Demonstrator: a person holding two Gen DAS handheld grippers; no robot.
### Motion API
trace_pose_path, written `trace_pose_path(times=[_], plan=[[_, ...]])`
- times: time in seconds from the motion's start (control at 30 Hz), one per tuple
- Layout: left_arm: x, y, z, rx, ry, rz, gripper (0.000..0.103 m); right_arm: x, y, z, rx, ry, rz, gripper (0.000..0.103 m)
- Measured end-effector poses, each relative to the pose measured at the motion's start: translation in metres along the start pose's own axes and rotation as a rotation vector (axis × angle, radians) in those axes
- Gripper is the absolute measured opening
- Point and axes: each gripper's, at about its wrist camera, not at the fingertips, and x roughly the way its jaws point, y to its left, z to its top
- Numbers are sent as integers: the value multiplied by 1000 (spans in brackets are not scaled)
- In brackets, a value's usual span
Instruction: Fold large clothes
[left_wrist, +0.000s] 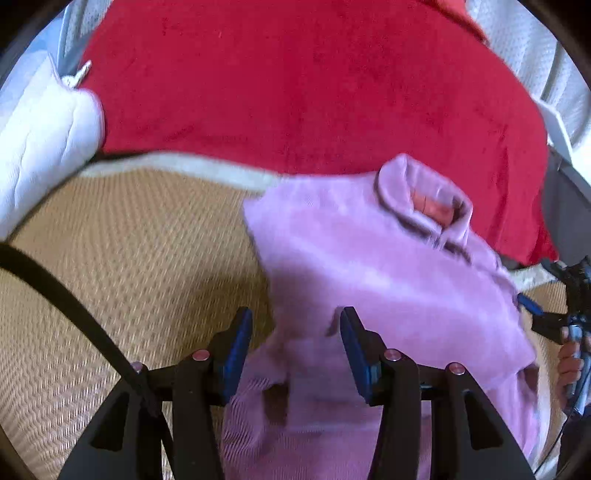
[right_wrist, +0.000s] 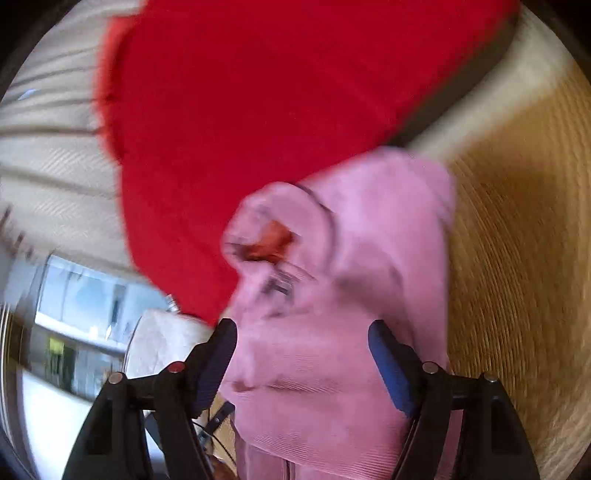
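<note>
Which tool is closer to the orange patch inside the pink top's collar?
Probably the right. The right tool sits just below the collar's orange patch. The left tool is down near the pink top's lower part, farther away.

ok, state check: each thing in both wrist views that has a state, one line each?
pink garment: folded over, collar up, lying on the woven mat, partly against the red blanket
red blanket: spread flat behind the garment
woven mat: flat, bare left of the garment
left gripper: open, pads off the cloth
right gripper: open wide above the garment, not gripping
white quilted bedding: bunched at the left edge
</note>
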Motion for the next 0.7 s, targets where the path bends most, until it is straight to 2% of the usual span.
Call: trace_pose_path(times=[0.03, 0.1, 0.17, 0.2, 0.27, 0.3, 0.37, 0.4, 0.43, 0.53, 0.6, 0.7], plan=[[3, -5, 4, 10, -2, -13, 61, 3, -5, 6, 20, -6, -11, 77], [20, -14, 7, 51, 46, 0, 63, 17, -27, 23, 87, 8, -81, 78], [44, -14, 5, 48, 136, 27, 63, 24, -45, 35, 167, 13, -44, 77], [43, -11, 6, 22, 116, 11, 63, 20, -43, 38, 181, -5, -24, 77], [40, -8, 5, 17, 87, 24, 66, 10, -29, 41, 120, -58, 14, 78], [42, -8, 4, 29, 96, 37, 69, 13, -27, 44, 85, -60, -15, 81], [44, -7, 5, 21, 101, 36, 71, 30, -39, 49, 110, 2, -93, 82], [44, -7, 8, 11, 111, 33, 72, 35, -46, 49, 135, 13, -90, 77], [40, -5, 11, -1, 113, 25, 71, 29, -43, 48, 131, -20, -91, 77], [4, 11, 6, -1, 65, 16, 72, 2, -11, 34, 12, -89, -130, 78], [-18, 20, 1, 3, 32, -13, 76, -20, 4, 12, -51, -84, -146, 78], [-47, 41, -18, -29, 29, -51, 80, -53, 10, -24, -120, -64, -194, 78]])
